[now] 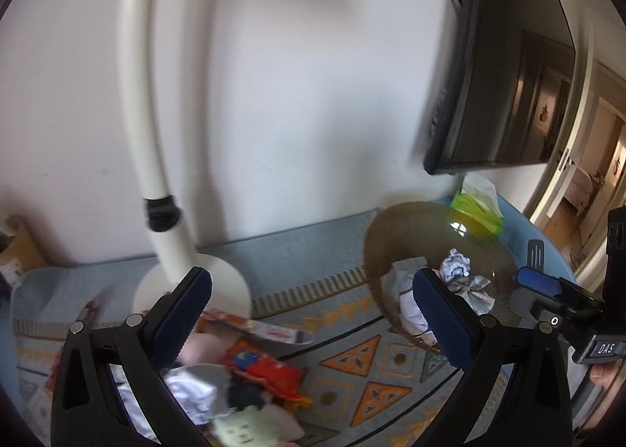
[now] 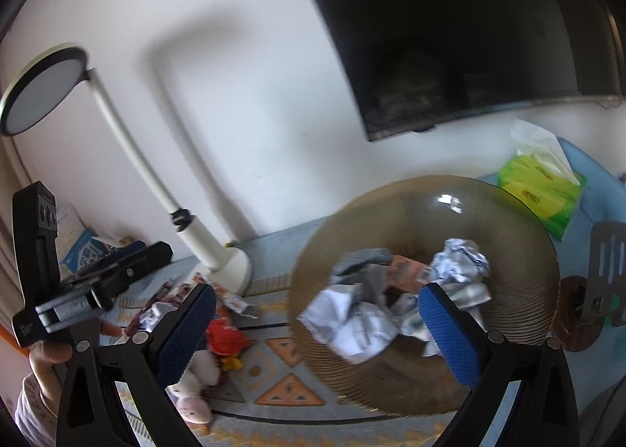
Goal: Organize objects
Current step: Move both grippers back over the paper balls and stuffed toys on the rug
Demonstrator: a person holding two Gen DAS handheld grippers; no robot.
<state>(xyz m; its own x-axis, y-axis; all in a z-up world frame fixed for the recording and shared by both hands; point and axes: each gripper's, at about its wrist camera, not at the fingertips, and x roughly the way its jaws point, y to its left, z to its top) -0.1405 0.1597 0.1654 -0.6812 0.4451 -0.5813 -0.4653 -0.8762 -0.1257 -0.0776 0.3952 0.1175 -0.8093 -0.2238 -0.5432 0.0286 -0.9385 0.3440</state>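
Observation:
A ribbed amber glass bowl [image 2: 508, 212] stands on the patterned cloth and holds crumpled paper [image 2: 352, 325] and a small orange packet [image 2: 407, 271]. It also shows in the left wrist view [image 1: 391, 228]. A pile of loose items lies left of it: a red snack wrapper [image 1: 270, 368], pink plush toys [image 2: 191, 400], crumpled paper [image 1: 191, 392]. My left gripper [image 1: 313, 314] is open and empty above the pile. My right gripper [image 2: 317, 325] is open and empty, just in front of the bowl.
A white gooseneck desk lamp [image 2: 219, 255] stands by the wall behind the pile. A green tissue pack [image 2: 544, 192] lies behind the bowl. A dark screen [image 2: 469, 36] hangs on the wall. A slotted spatula [image 2: 606, 274] lies right of the bowl.

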